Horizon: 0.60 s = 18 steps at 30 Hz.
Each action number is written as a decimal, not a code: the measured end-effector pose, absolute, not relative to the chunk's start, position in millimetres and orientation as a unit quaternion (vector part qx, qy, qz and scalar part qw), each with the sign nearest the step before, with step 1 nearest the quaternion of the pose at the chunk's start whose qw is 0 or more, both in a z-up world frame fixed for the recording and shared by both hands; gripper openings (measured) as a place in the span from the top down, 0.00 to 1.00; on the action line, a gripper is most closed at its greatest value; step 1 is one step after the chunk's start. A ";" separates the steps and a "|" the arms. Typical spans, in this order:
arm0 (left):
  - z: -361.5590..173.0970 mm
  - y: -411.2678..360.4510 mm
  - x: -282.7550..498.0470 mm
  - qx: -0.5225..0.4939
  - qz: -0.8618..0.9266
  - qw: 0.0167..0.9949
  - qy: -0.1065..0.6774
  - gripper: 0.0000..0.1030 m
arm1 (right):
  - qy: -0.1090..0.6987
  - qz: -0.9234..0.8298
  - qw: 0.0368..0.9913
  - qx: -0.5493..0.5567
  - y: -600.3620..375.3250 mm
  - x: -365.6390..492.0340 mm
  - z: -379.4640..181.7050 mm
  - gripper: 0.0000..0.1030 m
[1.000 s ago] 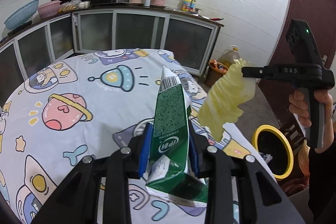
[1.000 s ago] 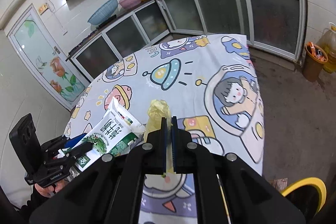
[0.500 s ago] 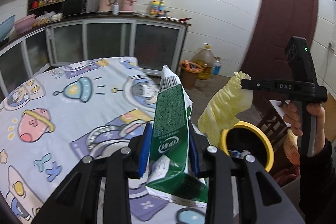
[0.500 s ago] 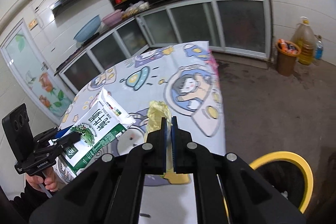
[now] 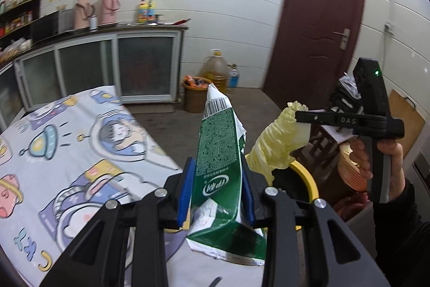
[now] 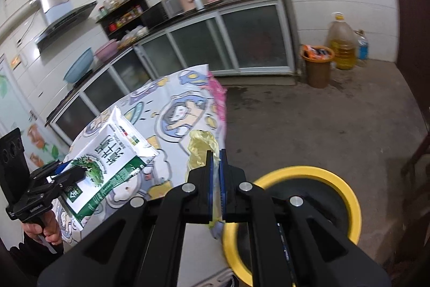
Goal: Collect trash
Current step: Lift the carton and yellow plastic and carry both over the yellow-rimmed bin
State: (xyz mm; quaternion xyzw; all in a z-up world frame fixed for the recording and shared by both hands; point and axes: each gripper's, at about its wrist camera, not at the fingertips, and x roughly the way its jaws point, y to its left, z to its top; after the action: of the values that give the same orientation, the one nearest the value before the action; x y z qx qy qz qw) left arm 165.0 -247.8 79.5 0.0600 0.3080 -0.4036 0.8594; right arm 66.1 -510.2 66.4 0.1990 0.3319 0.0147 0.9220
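Note:
My left gripper (image 5: 217, 176) is shut on a green and white milk carton (image 5: 219, 152), held upright over the table's right edge; the carton also shows in the right wrist view (image 6: 107, 160). My right gripper (image 6: 215, 160) is shut on a pale yellow cabbage leaf (image 6: 200, 149). In the left wrist view the leaf (image 5: 276, 144) hangs from the right gripper (image 5: 301, 117) just above a yellow-rimmed trash bin (image 5: 309, 179). The bin (image 6: 346, 195) sits on the floor right of the table, partly hidden behind both grippers.
The table has a cartoon-print cloth (image 5: 67, 141). A brown bin (image 6: 318, 66) and an oil jug (image 6: 342, 45) stand by the glass-fronted cabinets (image 6: 242, 42). A dark red door (image 5: 319, 18) is at the right. A wooden stool (image 5: 330, 133) stands beside the yellow bin.
Both grippers have swung right, away from the table's middle, towards the yellow bin. The carton and the leaf stay gripped. The bin now shows larger and closer under the leaf.

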 end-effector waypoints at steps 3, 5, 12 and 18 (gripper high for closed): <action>78.9 -269.3 158.7 0.069 -0.421 0.852 0.305 0.71 | 0.331 -0.005 0.921 0.205 -525.5 53.5 58.3 0.96; 77.9 -279.9 156.4 0.075 -0.430 0.847 0.304 0.71 | 0.332 -0.018 0.919 0.213 -538.1 43.4 50.9 0.96; 66.1 -321.8 149.8 0.093 -0.452 0.834 0.303 0.71 | 0.344 -0.062 0.907 0.236 -572.2 19.8 17.7 0.95; 56.4 -350.0 142.8 0.101 -0.462 0.828 0.301 0.71 | 0.354 -0.084 0.897 0.250 -589.8 9.9 -5.5 0.95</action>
State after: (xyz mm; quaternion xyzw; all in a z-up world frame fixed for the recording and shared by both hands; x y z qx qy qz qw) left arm 142.8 -350.0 56.4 0.1007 0.3005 -0.4619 0.8284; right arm 9.9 -589.8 -5.5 0.2499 0.3544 -0.0836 0.8972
